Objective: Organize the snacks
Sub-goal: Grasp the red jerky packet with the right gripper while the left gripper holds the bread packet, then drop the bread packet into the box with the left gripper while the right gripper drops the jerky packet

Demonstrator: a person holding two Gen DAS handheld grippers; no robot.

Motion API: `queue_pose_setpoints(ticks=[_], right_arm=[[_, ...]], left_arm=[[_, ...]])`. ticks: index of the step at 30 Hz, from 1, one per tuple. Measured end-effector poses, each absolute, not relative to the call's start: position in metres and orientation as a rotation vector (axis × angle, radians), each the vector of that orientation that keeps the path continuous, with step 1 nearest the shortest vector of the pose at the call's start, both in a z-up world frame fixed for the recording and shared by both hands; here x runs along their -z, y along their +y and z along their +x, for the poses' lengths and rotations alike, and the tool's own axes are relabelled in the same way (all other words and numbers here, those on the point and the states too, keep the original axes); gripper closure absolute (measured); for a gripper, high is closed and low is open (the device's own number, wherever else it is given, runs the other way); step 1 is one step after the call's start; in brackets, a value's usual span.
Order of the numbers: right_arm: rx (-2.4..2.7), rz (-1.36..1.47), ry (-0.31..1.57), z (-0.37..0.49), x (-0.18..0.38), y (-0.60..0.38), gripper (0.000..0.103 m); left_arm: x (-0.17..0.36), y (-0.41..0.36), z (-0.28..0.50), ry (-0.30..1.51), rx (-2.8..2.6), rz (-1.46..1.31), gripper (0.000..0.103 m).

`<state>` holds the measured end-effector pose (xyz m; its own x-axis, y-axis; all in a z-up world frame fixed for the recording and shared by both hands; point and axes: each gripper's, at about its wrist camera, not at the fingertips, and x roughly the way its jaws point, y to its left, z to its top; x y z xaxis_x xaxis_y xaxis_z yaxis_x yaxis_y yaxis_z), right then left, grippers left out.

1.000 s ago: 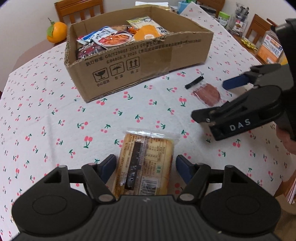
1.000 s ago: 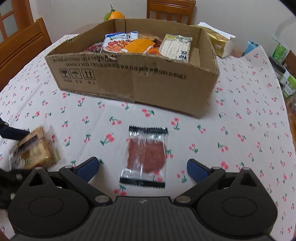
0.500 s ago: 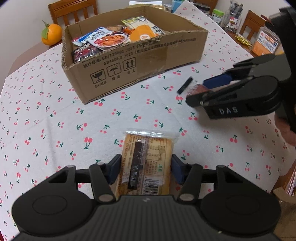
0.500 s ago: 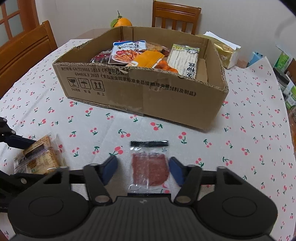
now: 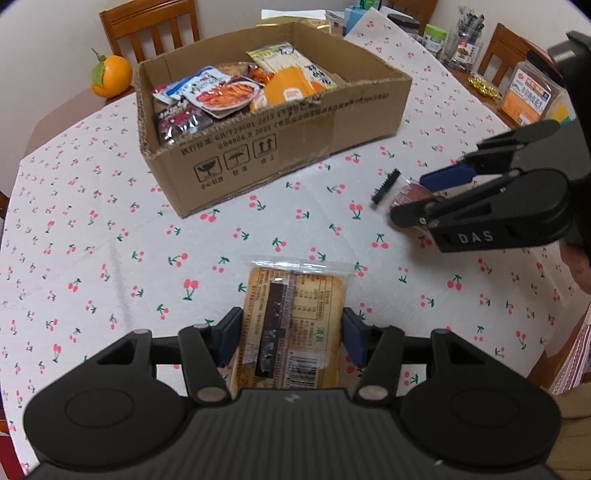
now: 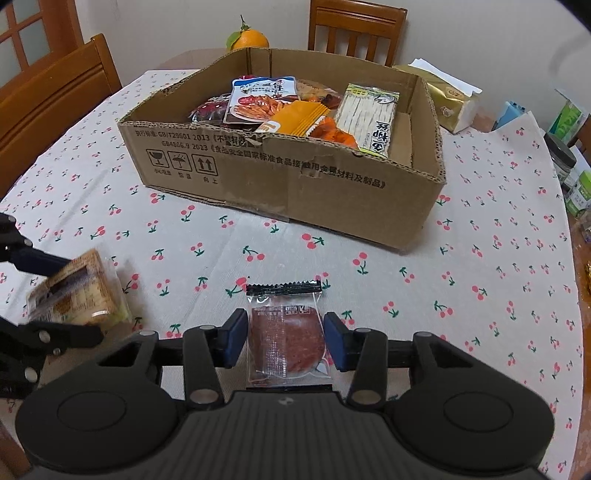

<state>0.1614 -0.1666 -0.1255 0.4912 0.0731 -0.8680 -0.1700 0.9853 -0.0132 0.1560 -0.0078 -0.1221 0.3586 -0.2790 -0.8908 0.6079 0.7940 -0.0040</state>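
My left gripper (image 5: 291,338) is shut on a tan wrapped cake packet (image 5: 291,325), held just above the cherry-print tablecloth. My right gripper (image 6: 284,341) is shut on a clear packet with a red meat slice (image 6: 284,339), also lifted. The right gripper shows in the left wrist view (image 5: 480,206) at the right, with the packet's black edge (image 5: 386,186) sticking out. The cake packet also shows in the right wrist view (image 6: 74,291) at the left. An open cardboard box (image 5: 295,147) holding several snack packets stands farther back on the table; it also shows in the right wrist view (image 6: 295,184).
An orange (image 5: 110,75) sits behind the box near a wooden chair (image 5: 147,22). Jars and packets (image 5: 532,92) crowd the table's right side. A gold bag (image 6: 447,99) lies right of the box. A wooden chair (image 6: 48,107) stands at the left.
Both grippers closed on their packets, the left on the cake and the right on the meat slice, and lifted them off the cloth toward the box.
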Motion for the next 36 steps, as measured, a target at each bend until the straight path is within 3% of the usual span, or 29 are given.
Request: queue_pose_setpoints(ticks=[8,20,30,31,34,36], right_arm=[[-0.162,-0.105,1.025,0.157,0.098,-0.170,0.052],[-0.157,-0.144,0.846,0.194,0.031,-0.189,0.052],[-0.133,-0.136,0.803,0.265,0.044,-0.195,0.050],[-0.133,-0.143,0.805,0.269,0.047,-0.194,0.046],[-0.120,-0.161,0.805,0.268,0.052,-0.193,0.020],[-0.131,-0.138,0.811,0.260,0.053,-0.194,0.014]], left_arm=[[0.101,0.000,0.156,1.047,0.568,0.308,0.047],[0.069,0.011,0.159,0.992,0.503,0.265,0.047],[0.051,0.009,0.172,0.952,0.452,0.239,0.047],[0.050,0.008,0.175,0.951,0.444,0.236,0.047],[0.047,0.005,0.184,0.945,0.435,0.237,0.047],[0.046,0.002,0.191,0.941,0.436,0.240,0.047]])
